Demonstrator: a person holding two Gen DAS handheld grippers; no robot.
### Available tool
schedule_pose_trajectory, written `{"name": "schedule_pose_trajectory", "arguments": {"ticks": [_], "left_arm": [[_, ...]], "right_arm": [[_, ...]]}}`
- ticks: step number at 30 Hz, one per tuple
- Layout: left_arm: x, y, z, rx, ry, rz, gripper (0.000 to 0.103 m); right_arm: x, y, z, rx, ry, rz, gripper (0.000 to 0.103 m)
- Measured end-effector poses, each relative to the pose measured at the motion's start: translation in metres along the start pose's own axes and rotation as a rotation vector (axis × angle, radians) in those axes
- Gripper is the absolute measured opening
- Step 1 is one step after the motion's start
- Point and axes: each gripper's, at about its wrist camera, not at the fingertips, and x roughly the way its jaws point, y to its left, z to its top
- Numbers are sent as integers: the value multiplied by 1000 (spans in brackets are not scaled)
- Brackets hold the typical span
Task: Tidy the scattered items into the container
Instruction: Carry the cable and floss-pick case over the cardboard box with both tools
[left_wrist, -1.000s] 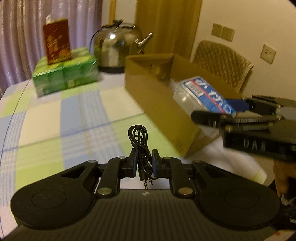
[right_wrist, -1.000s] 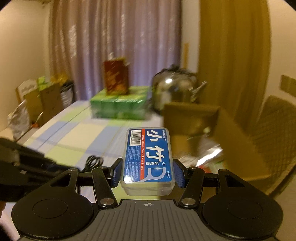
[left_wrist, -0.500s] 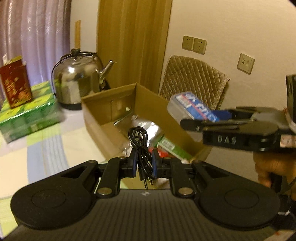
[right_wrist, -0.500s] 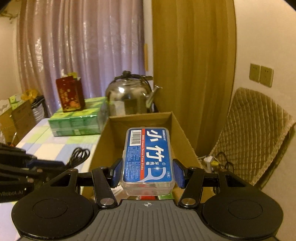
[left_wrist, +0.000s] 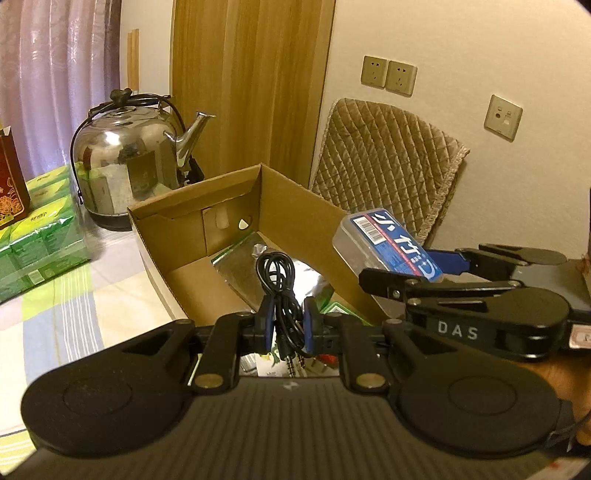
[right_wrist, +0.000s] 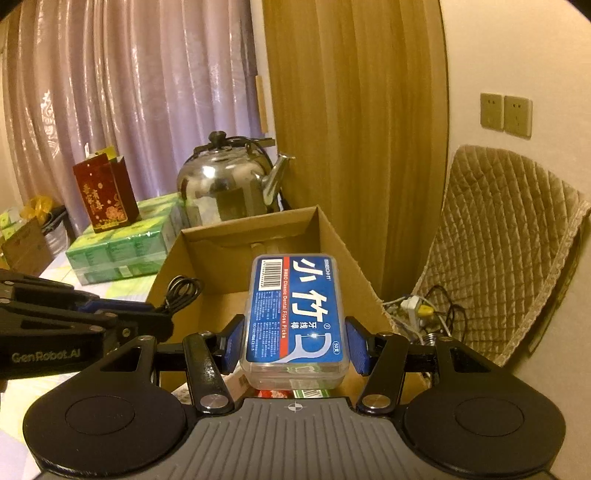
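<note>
1. Room: cream wall (left_wrist: 480, 44) upper right, mauve curtain (right_wrist: 129, 92) upper left, quilted chair back (left_wrist: 388, 155) right of centre.
2. Table with checked cloth (left_wrist: 74, 295) at lower left; green packs (right_wrist: 118, 251) and steel kettle (left_wrist: 129, 147) stand on it.
3. Open cardboard box (left_wrist: 295, 214) mid-frame, foil packet inside.
4. Right gripper (right_wrist: 293, 343) pinches a floss pick case (right_wrist: 293, 314) above the box.
5. Left gripper (left_wrist: 289, 325) is clamped on a coiled black cable (left_wrist: 279, 280), over the box.
</note>
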Motion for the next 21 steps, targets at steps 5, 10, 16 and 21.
{"name": "schedule_pose_trajectory", "arguments": {"ticks": [5, 10, 16, 21], "left_arm": [[9, 2, -3, 0, 18, -6, 12], [12, 2, -4, -7, 23, -6, 12], [13, 5, -4, -22, 18, -15, 12], [15, 5, -5, -21, 19, -15, 12]], "right_arm": [[4, 3, 0, -8, 1, 6, 53], [8, 8, -2, -14, 16, 15, 53], [12, 10, -4, -17, 27, 14, 53], [13, 7, -4, -9, 30, 8, 53]]}}
